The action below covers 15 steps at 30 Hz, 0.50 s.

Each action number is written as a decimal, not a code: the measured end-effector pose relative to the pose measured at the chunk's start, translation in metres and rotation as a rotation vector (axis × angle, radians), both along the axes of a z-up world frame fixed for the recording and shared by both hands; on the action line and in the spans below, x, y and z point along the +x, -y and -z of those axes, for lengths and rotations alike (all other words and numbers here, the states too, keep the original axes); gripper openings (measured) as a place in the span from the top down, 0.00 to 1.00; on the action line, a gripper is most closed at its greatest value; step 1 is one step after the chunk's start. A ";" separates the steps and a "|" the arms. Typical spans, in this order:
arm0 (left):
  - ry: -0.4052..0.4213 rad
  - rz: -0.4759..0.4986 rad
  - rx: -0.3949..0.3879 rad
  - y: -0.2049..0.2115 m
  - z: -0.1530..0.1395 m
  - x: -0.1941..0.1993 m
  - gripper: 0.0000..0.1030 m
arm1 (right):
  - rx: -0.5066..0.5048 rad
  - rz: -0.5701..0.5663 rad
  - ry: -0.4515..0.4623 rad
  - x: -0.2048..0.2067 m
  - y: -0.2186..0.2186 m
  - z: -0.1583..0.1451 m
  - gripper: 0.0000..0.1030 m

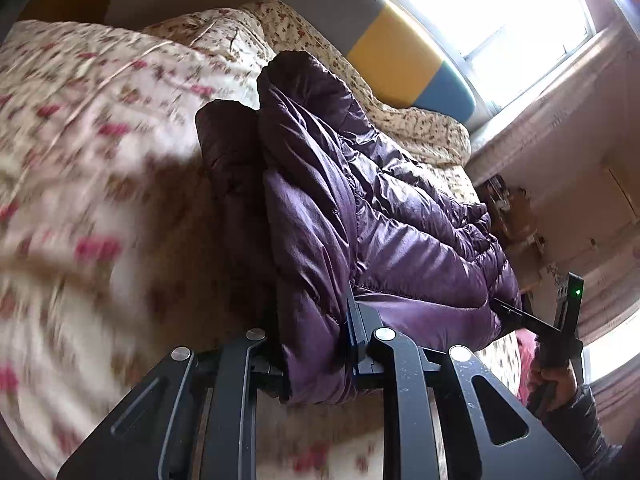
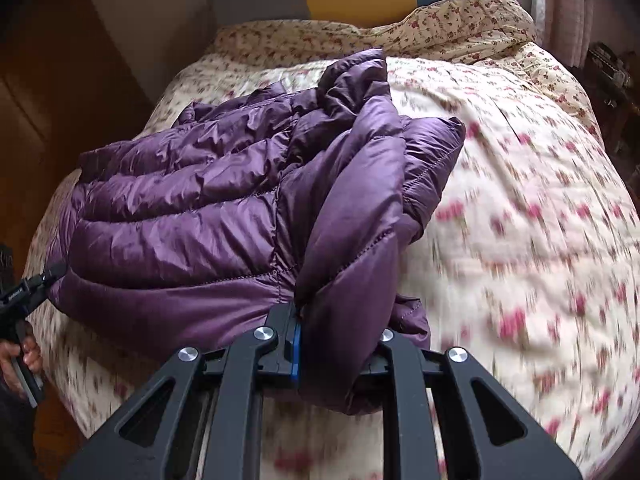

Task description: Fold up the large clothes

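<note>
Midway across a bed (image 2: 520,208) spread with a rose-print quilt, a purple quilted down jacket (image 2: 192,208) hangs gathered between two tools. Nearest the lens in the left wrist view, the left hand-held gripper (image 1: 316,360) is clamped on a thick fold of the jacket's hem, its blue-edged pads pressed into the padding. Seen from the other side, the right hand-held gripper (image 2: 332,356) is likewise pinched tight on a bunched edge of the garment, the fabric bulging over and beside its jaws. From both grips the jacket stretches away, rumpled and partly doubled over itself, its far end resting on the quilt. Each tool also shows at the edge of the other's view, with a hand (image 1: 554,384) in a dark sleeve wrapped around its handle. Behind the bed stands a padded headboard (image 1: 384,56) in grey, yellow and blue panels, beside a bright window (image 1: 504,24) with pale curtains. Much of the quilt is smeared by motion blur.
</note>
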<state>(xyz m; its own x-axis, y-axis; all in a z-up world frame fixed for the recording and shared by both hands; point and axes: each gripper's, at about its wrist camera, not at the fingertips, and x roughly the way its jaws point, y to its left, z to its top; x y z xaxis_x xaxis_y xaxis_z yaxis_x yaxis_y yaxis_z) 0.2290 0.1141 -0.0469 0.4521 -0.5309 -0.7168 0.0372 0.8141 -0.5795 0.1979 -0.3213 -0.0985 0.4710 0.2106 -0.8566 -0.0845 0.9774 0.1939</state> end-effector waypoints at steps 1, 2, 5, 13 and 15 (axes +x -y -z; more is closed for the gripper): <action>0.004 0.004 0.004 0.000 -0.003 -0.014 0.81 | -0.009 -0.005 0.001 -0.010 -0.002 -0.001 0.86; 0.007 0.007 0.008 0.000 -0.006 -0.024 0.81 | -0.023 -0.011 0.002 -0.025 -0.004 -0.001 0.86; 0.014 0.018 0.017 0.001 -0.014 -0.060 0.81 | -0.053 -0.019 0.000 -0.058 -0.010 -0.002 0.86; 0.018 0.014 0.007 -0.001 -0.032 -0.140 0.81 | -0.080 -0.012 -0.003 -0.137 -0.018 -0.003 0.86; 0.017 0.008 0.004 -0.003 -0.034 -0.153 0.81 | -0.094 -0.011 -0.003 -0.153 -0.020 -0.003 0.86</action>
